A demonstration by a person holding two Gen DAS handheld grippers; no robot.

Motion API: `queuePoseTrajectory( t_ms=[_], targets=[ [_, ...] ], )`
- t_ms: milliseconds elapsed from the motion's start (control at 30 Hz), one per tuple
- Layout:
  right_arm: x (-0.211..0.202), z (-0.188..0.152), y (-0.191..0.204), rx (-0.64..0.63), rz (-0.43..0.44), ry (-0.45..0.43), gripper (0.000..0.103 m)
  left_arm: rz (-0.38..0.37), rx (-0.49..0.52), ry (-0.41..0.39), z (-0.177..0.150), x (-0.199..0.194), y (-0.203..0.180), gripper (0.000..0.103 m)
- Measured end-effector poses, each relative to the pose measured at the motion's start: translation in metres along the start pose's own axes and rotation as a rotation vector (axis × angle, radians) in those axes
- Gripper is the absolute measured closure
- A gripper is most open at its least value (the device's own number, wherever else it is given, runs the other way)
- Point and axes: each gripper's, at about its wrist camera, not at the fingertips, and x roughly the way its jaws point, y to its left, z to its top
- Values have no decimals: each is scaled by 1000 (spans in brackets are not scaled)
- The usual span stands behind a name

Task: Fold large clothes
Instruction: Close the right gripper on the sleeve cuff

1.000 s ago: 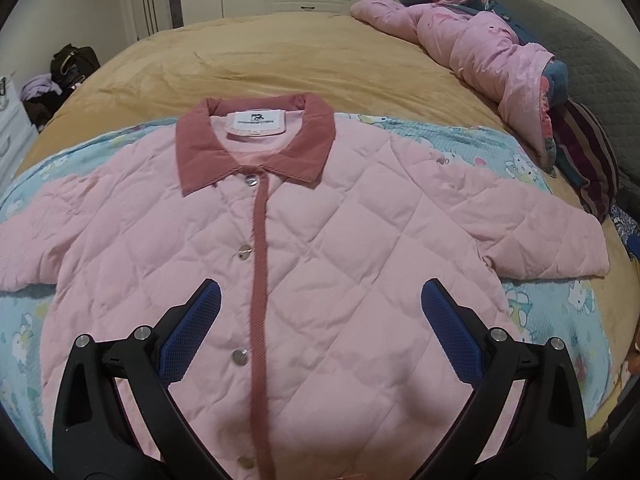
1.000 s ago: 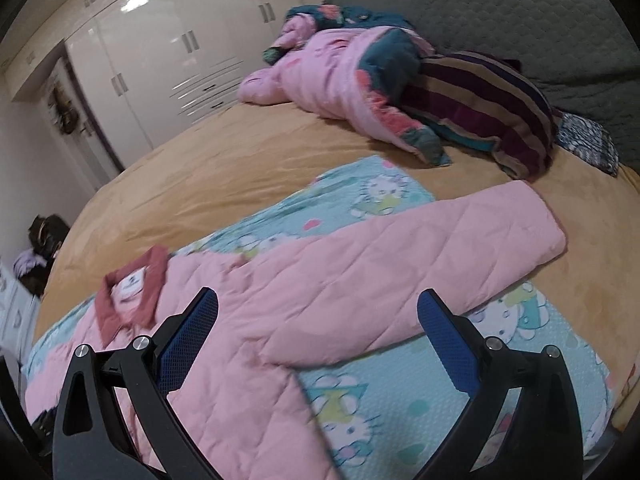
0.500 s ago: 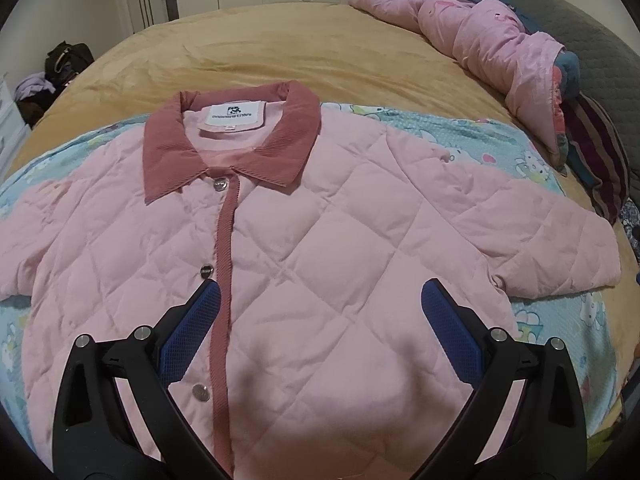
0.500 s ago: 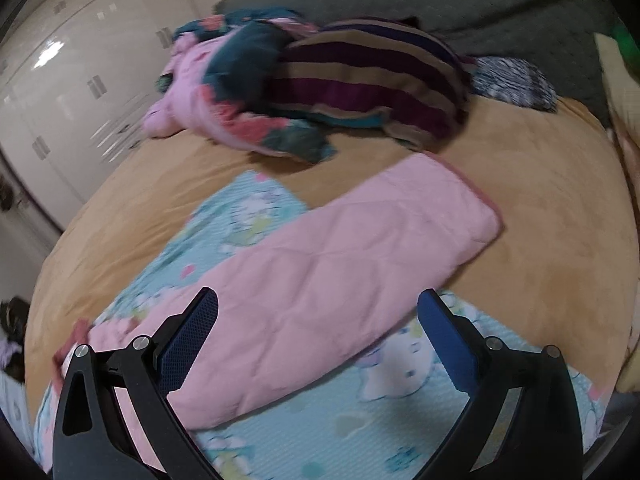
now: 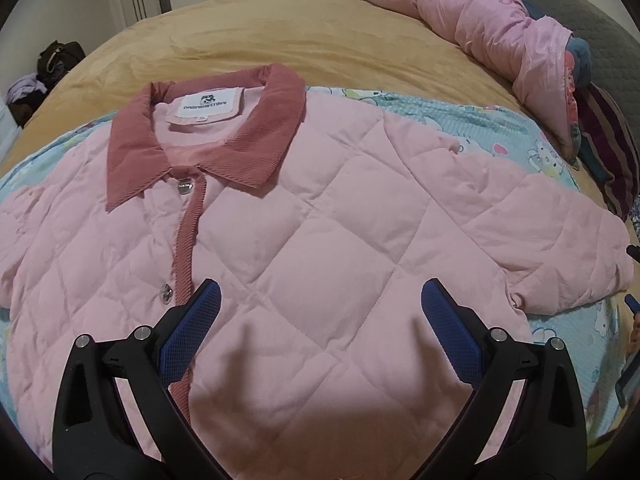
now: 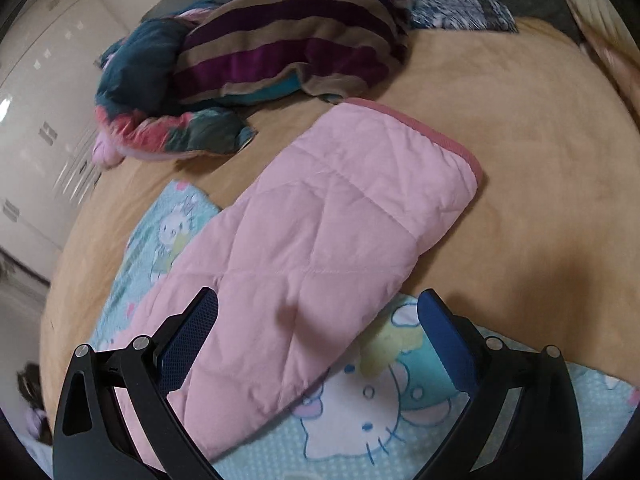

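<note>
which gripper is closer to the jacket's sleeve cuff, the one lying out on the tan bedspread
Right. The right gripper hangs open over that sleeve, facing its cuff. The left gripper hangs open over the jacket's chest.

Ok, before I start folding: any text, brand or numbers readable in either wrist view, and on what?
Neck label inside the pink jacket's collar: a small logo above one line of capitals, too blurred to read.
Top snap button: engraved lettering, too small to read.
Right wrist view: cartoon cat prints on the blue sheet, no text.

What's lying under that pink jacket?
Under the pink jacket lies a blue cartoon-cat sheet, showing around its edges, over a tan bedspread. What the jacket itself covers stays hidden.
</note>
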Motion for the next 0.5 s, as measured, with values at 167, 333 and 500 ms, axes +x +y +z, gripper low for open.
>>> queuePoseTrajectory(
  t_ms=[167, 333, 500],
  targets=[
    [19, 8, -6, 56, -20, 24, 4, -1, 27, -2, 3, 6, 1, 9],
    [35, 14, -17, 172, 7, 29, 4, -3, 39, -2, 10, 9, 6, 9],
    [47, 22, -34, 271, 38, 8, 4, -15, 17, -12, 19, 8, 16, 9]
  ],
)
